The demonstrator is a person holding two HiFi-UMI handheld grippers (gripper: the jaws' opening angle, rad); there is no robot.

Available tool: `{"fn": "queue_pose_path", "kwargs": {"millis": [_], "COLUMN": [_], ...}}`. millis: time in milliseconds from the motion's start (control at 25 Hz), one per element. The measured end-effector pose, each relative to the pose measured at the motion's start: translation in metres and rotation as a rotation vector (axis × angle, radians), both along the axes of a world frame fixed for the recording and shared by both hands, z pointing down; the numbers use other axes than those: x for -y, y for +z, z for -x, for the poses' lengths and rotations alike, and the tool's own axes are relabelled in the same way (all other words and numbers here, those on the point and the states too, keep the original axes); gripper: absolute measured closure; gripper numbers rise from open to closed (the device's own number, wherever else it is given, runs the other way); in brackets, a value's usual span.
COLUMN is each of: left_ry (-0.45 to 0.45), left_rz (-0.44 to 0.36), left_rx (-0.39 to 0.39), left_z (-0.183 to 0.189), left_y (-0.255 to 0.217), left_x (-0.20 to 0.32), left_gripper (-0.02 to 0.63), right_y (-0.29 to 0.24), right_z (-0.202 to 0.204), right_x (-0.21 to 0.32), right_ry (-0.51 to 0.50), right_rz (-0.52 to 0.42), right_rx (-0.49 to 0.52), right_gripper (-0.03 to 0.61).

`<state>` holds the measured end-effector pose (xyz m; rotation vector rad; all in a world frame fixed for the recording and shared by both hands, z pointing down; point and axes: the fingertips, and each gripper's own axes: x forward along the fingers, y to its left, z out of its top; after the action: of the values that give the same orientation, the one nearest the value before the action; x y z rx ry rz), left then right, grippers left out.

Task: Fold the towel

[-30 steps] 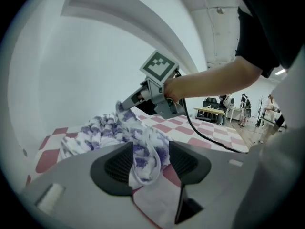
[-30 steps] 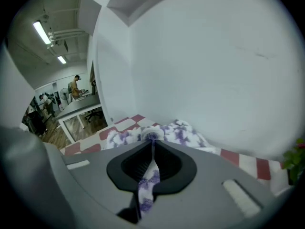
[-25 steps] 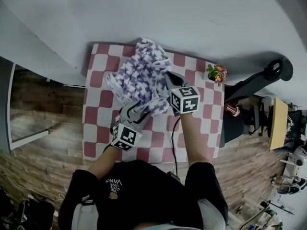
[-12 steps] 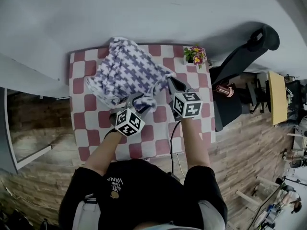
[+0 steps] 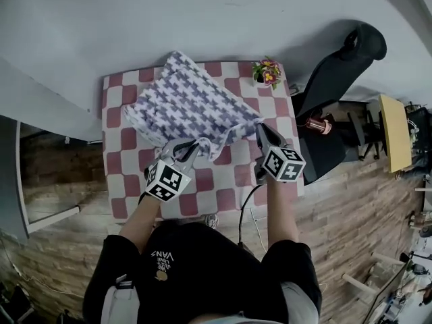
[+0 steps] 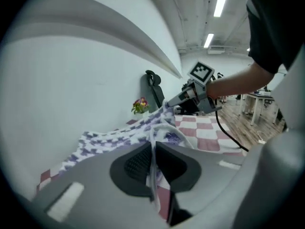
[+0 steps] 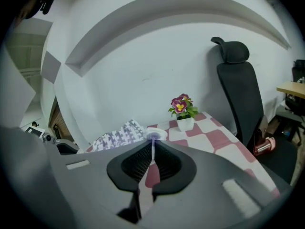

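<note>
- Since a second ago the right tool (image 5: 260,128) has swung out sideways with its corner, and the towel (image 5: 192,106) has gone from a bunched heap to a flatter, stretched sheet.
- Its pads are together on that thin corner of cloth, which sits nearer the person than the flower pot (image 5: 266,73).
- At the near hem, well to the left of the flower pot, the left tool (image 5: 189,146) is closing its jaws, and a fold of the fabric is already pinched between the pads.
- Most of the towel lies on the checked table (image 5: 229,194), left of the flower pot, with its near edge lifted between the two tools.
- To do this step well, I would keep the hem taut and level between both grips before carrying it over. The left pinch looks to hold a gathered fold, so slack there could skew the crease.
- Close to the towel's right corner, at the table's far edge, the flower pot is the likeliest thing to be clipped or dragged.
- A black chair (image 5: 337,79) stands right of the flower pot, off the table and clear of the work.
</note>
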<state>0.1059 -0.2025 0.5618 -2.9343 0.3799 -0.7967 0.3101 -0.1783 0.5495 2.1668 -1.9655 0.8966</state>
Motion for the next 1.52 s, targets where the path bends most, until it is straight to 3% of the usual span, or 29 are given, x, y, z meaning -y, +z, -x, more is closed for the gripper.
{"fn": "queue_pose_path", "kwargs": {"millis": [200, 320, 720, 1000, 1360, 1520], "left_ry": [-0.091, -0.147, -0.326, -0.457, -0.462, -0.475], "left_rz": [0.002, 0.007, 0.058, 0.153, 0.313, 0.328], "left_rx": [-0.116, -0.141, -0.097, -0.078, -0.012, -0.021], "left_z": [0.029, 0.047, 0.118, 0.166, 0.197, 0.195], "left_y": [-0.042, -0.055, -0.027, 0.006, 0.037, 0.042], "left_x": [-0.025, -0.050, -0.137, -0.170, -0.232, -0.227], "left_gripper": [0.583, 0.583, 0.583, 0.583, 0.583, 0.583], "right_y": [-0.015, -0.019, 0.012, 0.044, 0.074, 0.074], "right_z": [-0.003, 0.008, 0.066, 0.113, 0.138, 0.130], "right_x": [-0.058, -0.092, -0.196, -0.245, -0.296, -0.286], "right_ry": [0.002, -0.043, -0.206, -0.308, -0.330, -0.300], "right_rz": [-0.036, -0.035, 0.056, 0.131, 0.235, 0.237], "right_rx": [0.036, 0.057, 0.088, 0.098, 0.162, 0.185], "right_gripper": [0.557, 0.557, 0.557, 0.557, 0.557, 0.557]}}
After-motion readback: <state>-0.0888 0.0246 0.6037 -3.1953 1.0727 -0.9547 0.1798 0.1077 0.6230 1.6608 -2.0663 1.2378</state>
